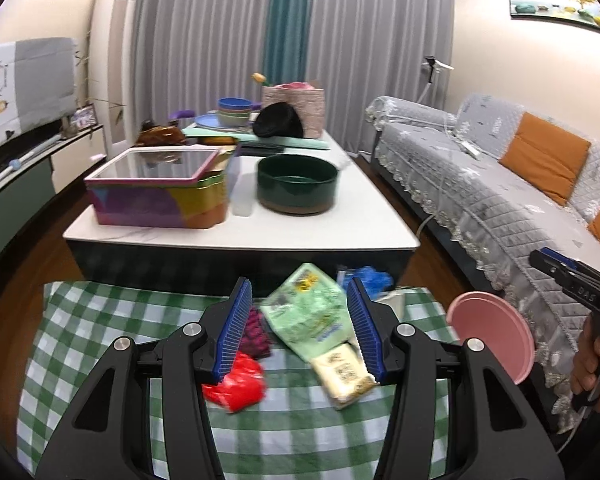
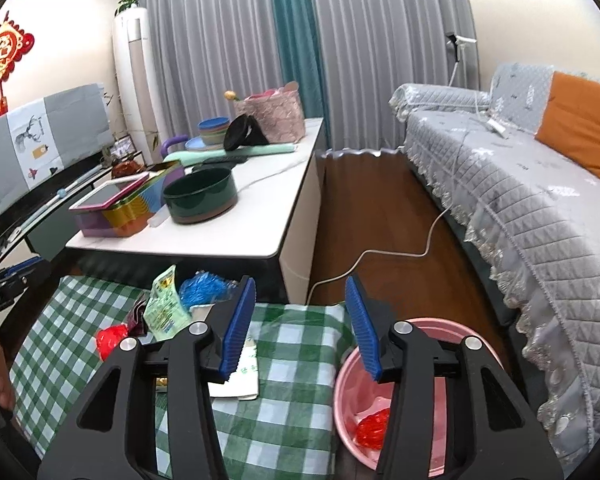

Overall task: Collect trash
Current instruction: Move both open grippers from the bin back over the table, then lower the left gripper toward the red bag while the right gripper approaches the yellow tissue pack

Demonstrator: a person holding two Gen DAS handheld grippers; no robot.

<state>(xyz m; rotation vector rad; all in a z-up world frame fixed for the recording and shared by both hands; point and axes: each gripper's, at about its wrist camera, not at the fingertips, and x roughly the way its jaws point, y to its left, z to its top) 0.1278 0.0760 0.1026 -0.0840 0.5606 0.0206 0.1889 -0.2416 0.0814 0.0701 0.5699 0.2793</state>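
Observation:
My left gripper (image 1: pixel 300 330) is open above the green checked cloth (image 1: pixel 100 340). A light green wrapper (image 1: pixel 310 314) and a cream packet (image 1: pixel 346 372) lie between its fingers. A red wrapper (image 1: pixel 240 384) and a dark purple wrapper (image 1: pixel 256 334) lie by the left finger. A blue crumpled bag (image 1: pixel 374 280) sits at the cloth's far edge. My right gripper (image 2: pixel 300 332) is open and empty, over the cloth's right edge (image 2: pixel 296 344) and the pink bin (image 2: pixel 350 380). The bin holds a red wrapper (image 2: pixel 374 432). A white paper (image 2: pixel 244 376) lies under the right gripper's left finger.
A white coffee table (image 1: pixel 240 232) stands beyond the cloth with a colourful tin (image 1: pixel 160 196), a dark green bowl (image 1: pixel 298 190), plates and a bag. A grey covered sofa (image 2: pixel 520 200) runs along the right. A white cable (image 2: pixel 380 256) lies on the wood floor.

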